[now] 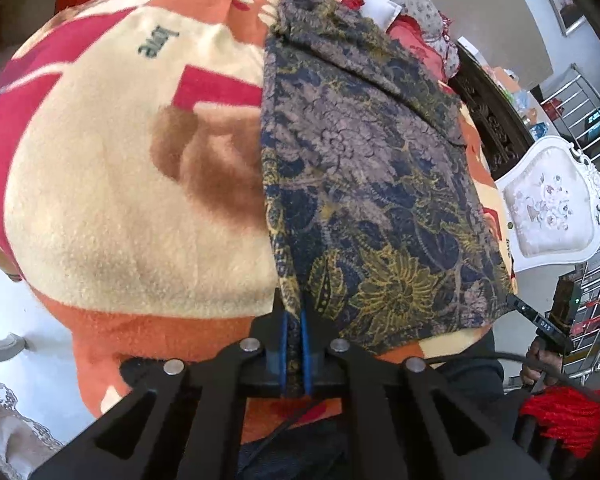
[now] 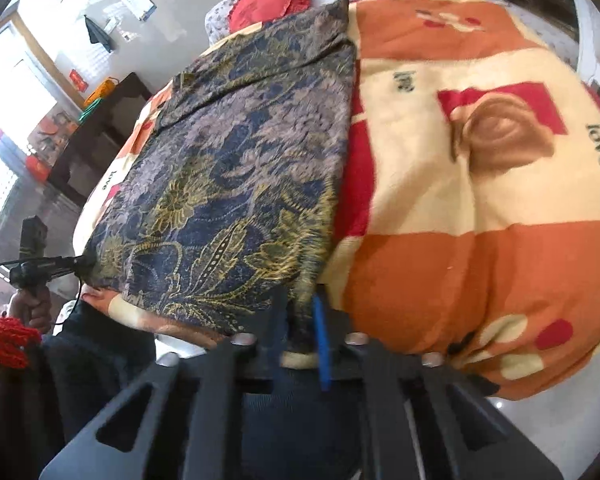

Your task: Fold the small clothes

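Floral garment [image 1: 360, 184]: flat on blanket-covered bed [image 1: 132, 184], lengthwise.
Left claw [image 1: 294, 320]: pinched on near corner, 6 o'clock.
Right claw [image 2: 300, 316]: pinched on other near corner.
Purpose, judged: paired hem grip for even fold toward 12 o'clock.

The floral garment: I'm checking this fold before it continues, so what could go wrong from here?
1. Each gripper, left gripper and right gripper, pinches only a near corner of the floral garment; thin fabric may slip out.
2. The fleece blanket underneath may drag and bunch the garment.
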`<action>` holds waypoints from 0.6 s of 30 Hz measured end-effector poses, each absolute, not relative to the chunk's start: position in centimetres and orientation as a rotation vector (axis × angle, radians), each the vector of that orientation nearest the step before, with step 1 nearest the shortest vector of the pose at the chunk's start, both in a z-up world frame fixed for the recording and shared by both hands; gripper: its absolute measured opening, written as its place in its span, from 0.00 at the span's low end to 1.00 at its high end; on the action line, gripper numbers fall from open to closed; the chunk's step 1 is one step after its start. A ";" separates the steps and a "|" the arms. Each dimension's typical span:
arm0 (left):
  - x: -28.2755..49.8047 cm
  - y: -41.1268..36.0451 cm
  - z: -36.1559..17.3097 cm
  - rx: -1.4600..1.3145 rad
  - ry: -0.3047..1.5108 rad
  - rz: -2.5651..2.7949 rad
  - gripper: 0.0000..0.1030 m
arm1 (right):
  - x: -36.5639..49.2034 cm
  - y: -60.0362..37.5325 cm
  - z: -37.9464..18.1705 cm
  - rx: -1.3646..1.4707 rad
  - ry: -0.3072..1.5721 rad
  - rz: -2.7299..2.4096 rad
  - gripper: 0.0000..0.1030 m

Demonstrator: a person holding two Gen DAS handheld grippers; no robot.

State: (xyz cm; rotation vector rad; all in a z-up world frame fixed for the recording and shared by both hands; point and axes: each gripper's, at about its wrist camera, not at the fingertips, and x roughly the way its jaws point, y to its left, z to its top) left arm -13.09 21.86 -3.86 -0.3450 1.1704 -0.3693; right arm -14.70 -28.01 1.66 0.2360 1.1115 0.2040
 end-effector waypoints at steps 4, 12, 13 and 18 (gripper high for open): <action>-12.8 21.9 -1.9 -0.335 1.135 -0.379 0.04 | -15.2 -27.8 3.7 0.207 1.059 0.236 0.14; -12.3 21.4 -0.8 -0.313 1.133 -0.421 0.05 | -14.6 -27.2 8.0 0.224 0.995 0.348 0.14; -12.2 21.5 -1.3 -0.315 1.142 -0.413 0.05 | -14.5 -27.4 7.5 0.232 1.009 0.356 0.14; -12.1 21.9 -4.1 -0.335 1.210 -0.361 0.07 | -14.4 -28.5 3.3 0.324 1.106 0.320 0.15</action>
